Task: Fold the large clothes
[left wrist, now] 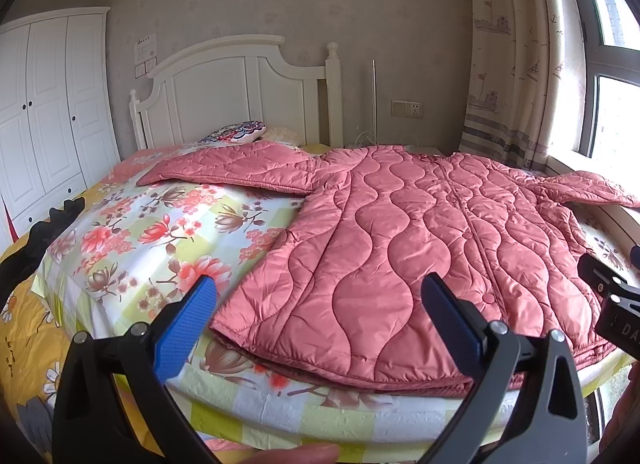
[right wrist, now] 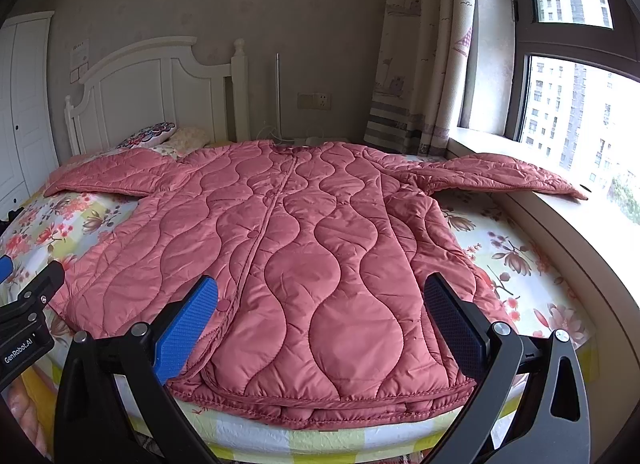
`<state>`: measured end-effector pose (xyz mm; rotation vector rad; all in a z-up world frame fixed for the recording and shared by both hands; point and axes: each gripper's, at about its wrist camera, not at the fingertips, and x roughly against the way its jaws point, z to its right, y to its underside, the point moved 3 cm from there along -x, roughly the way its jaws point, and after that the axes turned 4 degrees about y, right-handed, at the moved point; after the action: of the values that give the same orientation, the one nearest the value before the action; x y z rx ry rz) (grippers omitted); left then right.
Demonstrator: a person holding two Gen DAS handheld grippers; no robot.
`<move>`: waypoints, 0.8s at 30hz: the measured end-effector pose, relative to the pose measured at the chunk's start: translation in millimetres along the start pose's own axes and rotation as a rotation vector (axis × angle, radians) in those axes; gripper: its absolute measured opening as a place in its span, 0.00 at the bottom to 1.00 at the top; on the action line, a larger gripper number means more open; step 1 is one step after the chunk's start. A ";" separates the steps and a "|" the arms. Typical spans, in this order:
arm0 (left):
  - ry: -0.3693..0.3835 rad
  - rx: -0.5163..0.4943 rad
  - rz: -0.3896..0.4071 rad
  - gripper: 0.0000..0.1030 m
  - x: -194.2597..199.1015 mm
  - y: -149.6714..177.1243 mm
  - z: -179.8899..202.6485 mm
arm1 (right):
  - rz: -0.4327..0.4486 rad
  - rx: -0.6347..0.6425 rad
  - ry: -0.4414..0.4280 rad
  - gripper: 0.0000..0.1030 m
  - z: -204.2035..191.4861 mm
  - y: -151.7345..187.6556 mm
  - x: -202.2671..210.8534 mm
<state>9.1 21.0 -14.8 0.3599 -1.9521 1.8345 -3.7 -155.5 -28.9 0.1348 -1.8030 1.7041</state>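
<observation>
A pink quilted coat point(left wrist: 420, 248) point(right wrist: 304, 260) lies flat on the bed, front up, both sleeves spread out sideways and its hem toward me. My left gripper point(left wrist: 320, 300) hovers open above the hem's left part, with nothing between its blue pads point(left wrist: 184, 332). My right gripper point(right wrist: 322, 300) is open too, over the hem's right half, holding nothing. The coat's right sleeve point(right wrist: 516, 174) reaches onto the window sill. Each gripper's black body shows at the edge of the other's view: the right one point(left wrist: 612, 300), the left one point(right wrist: 28, 316).
The bed carries a floral sheet point(left wrist: 168, 232) and pillows point(left wrist: 236, 132) by the white headboard point(left wrist: 236, 92). A white wardrobe point(left wrist: 44, 112) stands left, a window sill point(right wrist: 560, 220) and curtain point(right wrist: 424, 64) right. A dark item point(left wrist: 52, 224) lies at the bed's left edge. A fingertip point(left wrist: 296, 454) shows below.
</observation>
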 end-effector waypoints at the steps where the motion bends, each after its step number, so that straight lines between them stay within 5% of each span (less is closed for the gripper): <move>1: 0.000 0.000 0.000 0.98 0.1 0.3 0.0 | -0.001 0.000 0.000 0.96 0.1 0.3 -0.3; 11: 0.059 -0.019 -0.028 0.98 -25.2 -13.3 7.0 | -0.024 0.012 -0.013 0.96 5.0 -1.3 -19.1; 18: 0.149 -0.050 -0.228 0.98 -151.1 -69.7 27.6 | -0.192 -0.195 -0.046 0.96 69.5 -19.2 -102.0; 24: 0.054 -0.070 -0.330 0.98 -253.0 -88.7 19.2 | -0.239 -0.515 0.007 0.96 172.1 -42.2 -169.1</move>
<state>268.9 -32.5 -58.6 0.5667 -1.7913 1.5466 85.2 -380.0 -70.1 0.1164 -2.0651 1.0379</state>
